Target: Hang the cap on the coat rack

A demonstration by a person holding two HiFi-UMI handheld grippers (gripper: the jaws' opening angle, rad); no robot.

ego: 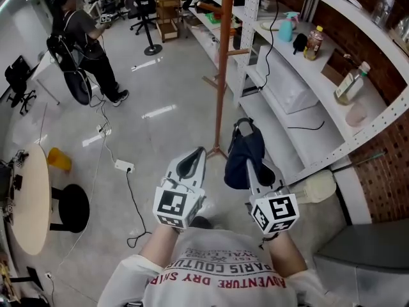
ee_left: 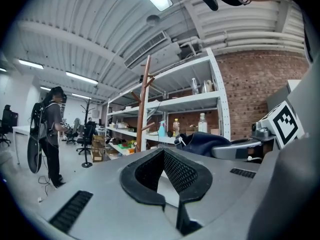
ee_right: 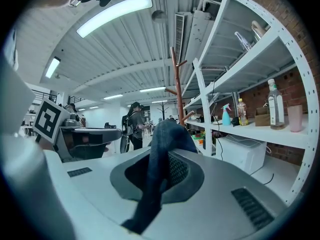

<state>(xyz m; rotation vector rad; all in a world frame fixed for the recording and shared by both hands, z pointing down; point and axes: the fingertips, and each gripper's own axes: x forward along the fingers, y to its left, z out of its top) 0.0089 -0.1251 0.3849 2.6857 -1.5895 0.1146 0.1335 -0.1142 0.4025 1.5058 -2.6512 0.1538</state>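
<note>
A dark blue cap (ego: 239,155) hangs from my right gripper (ego: 250,165), which is shut on its fabric. In the right gripper view the cap (ee_right: 165,134) drapes down between the pads and hides the fingertips of that gripper (ee_right: 162,159). The brown wooden coat rack (ego: 220,75) stands just ahead on the floor, beside the shelving, and its pegs are bare where they show. The rack's pole (ee_right: 177,84) rises beyond the cap, and it also shows in the left gripper view as a pole (ee_left: 142,104) left of centre. My left gripper (ego: 200,152) is level with the right one, shut and holding nothing (ee_left: 163,153).
White shelving (ego: 300,62) runs along the brick wall on the right and holds bottles (ego: 313,42) and a spray bottle (ego: 287,25). A person (ego: 86,43) stands at the far left. Nearby are a round table (ego: 35,197), a black stool (ego: 71,206), and a power strip (ego: 123,166) with a cable on the floor.
</note>
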